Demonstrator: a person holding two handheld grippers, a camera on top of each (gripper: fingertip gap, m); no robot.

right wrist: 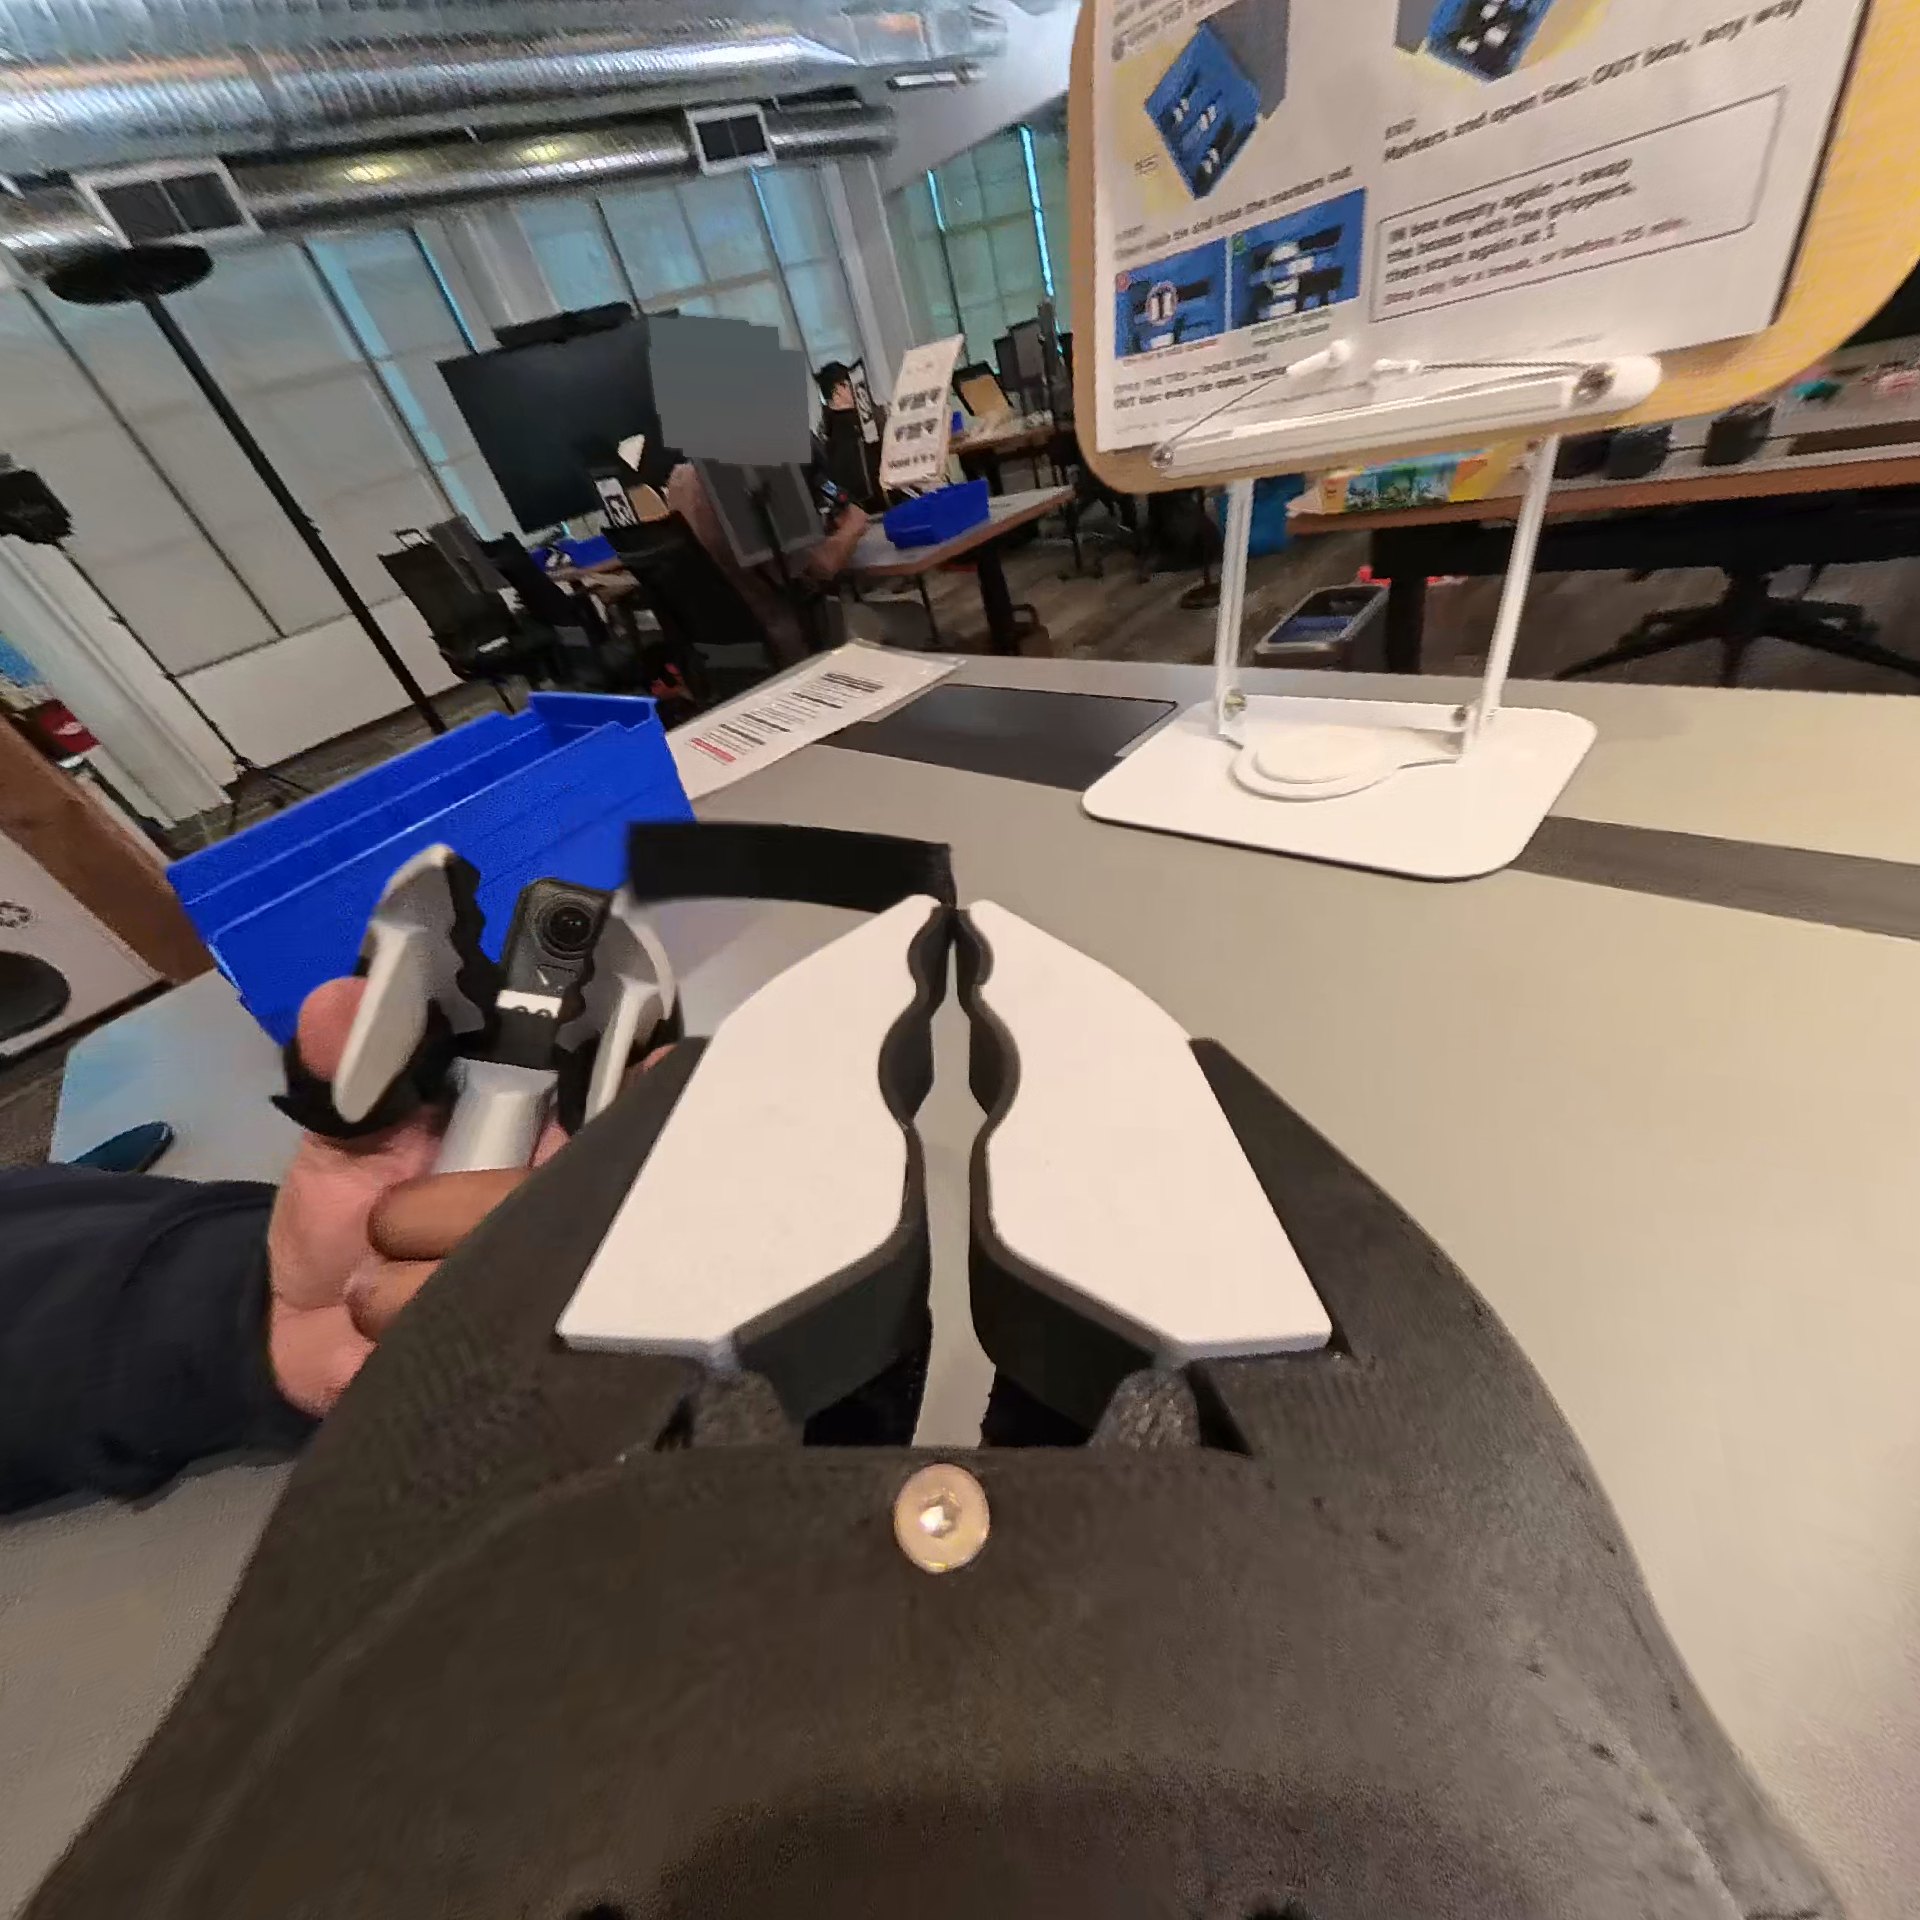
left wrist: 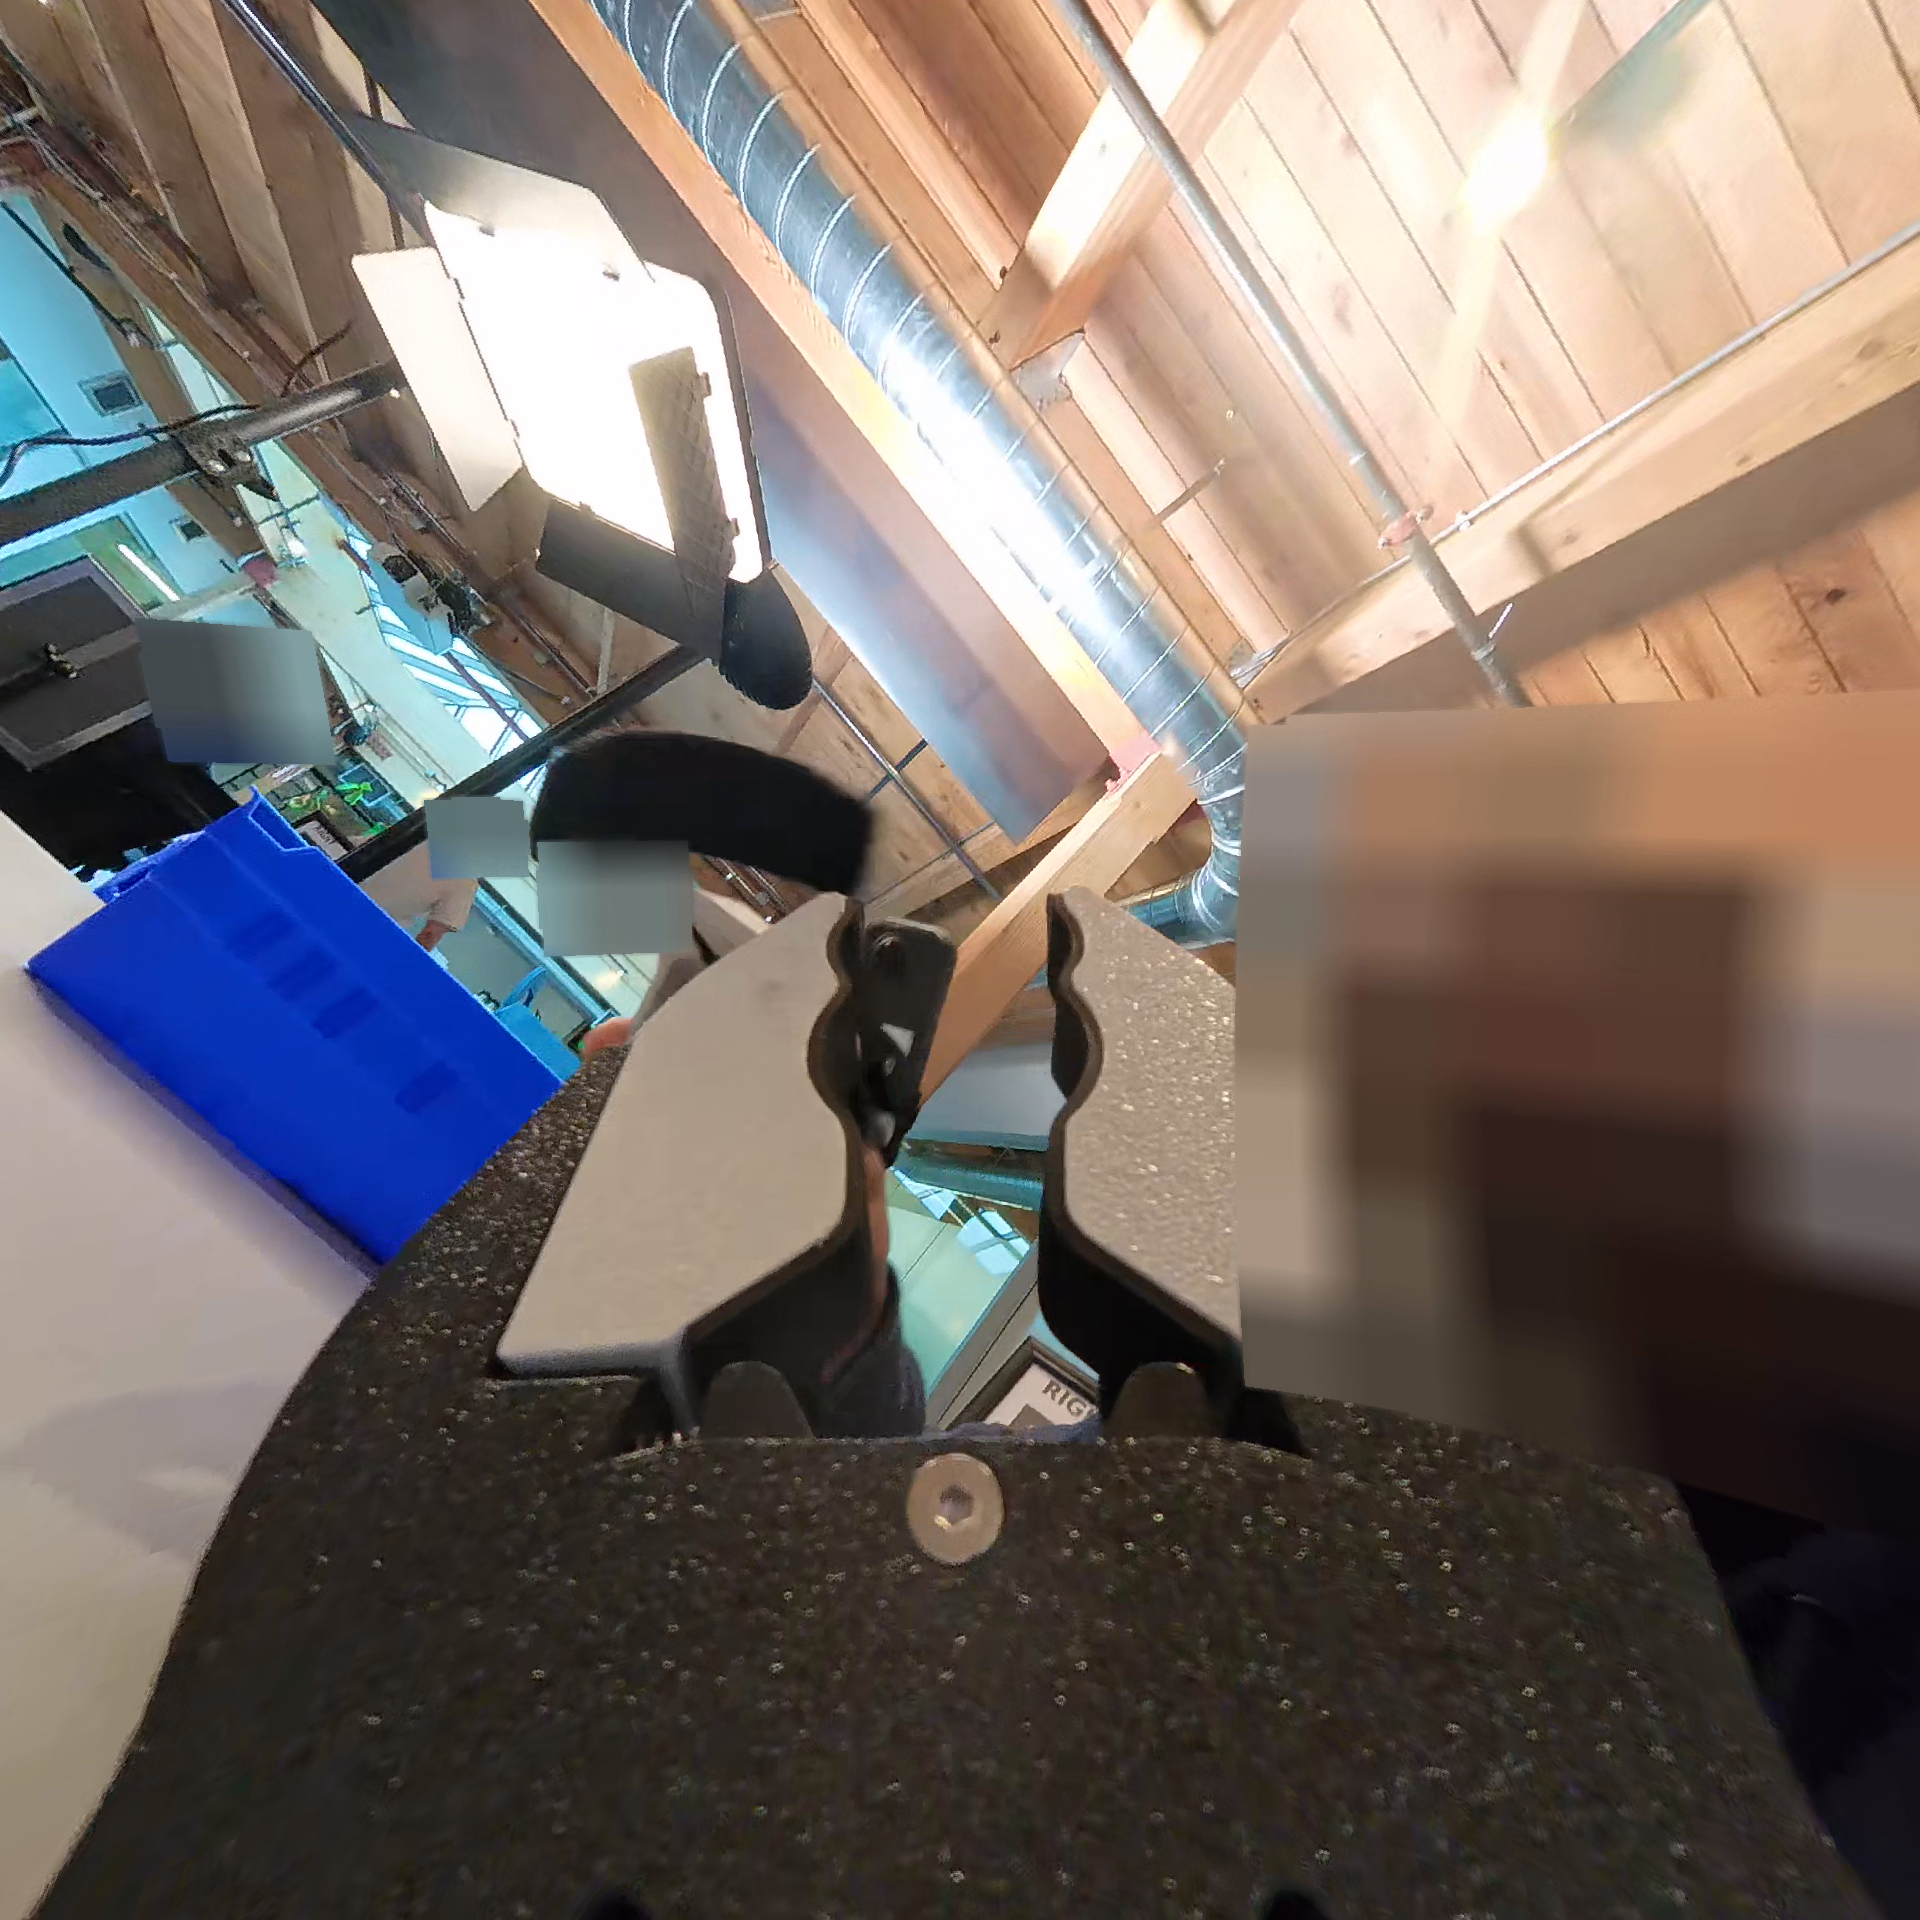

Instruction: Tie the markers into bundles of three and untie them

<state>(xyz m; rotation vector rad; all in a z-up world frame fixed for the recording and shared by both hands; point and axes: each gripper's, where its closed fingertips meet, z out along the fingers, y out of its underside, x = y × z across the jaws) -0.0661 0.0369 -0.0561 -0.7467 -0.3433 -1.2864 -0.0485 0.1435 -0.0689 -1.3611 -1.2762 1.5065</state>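
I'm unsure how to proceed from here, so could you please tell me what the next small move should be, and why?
Probably bring the open left gripper onto the strap's free end: the right gripper pinches only one end of the black strap, and the rest hangs loose.

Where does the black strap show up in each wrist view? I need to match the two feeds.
Left wrist view: the black strap arcs above the left gripper, whose jaws stand apart, with the strap's end at the right gripper's tip.
Right wrist view: the strap runs left from the tips of the right gripper, pinched there.
Shared landmark: the blue bin, left of the strap in both.
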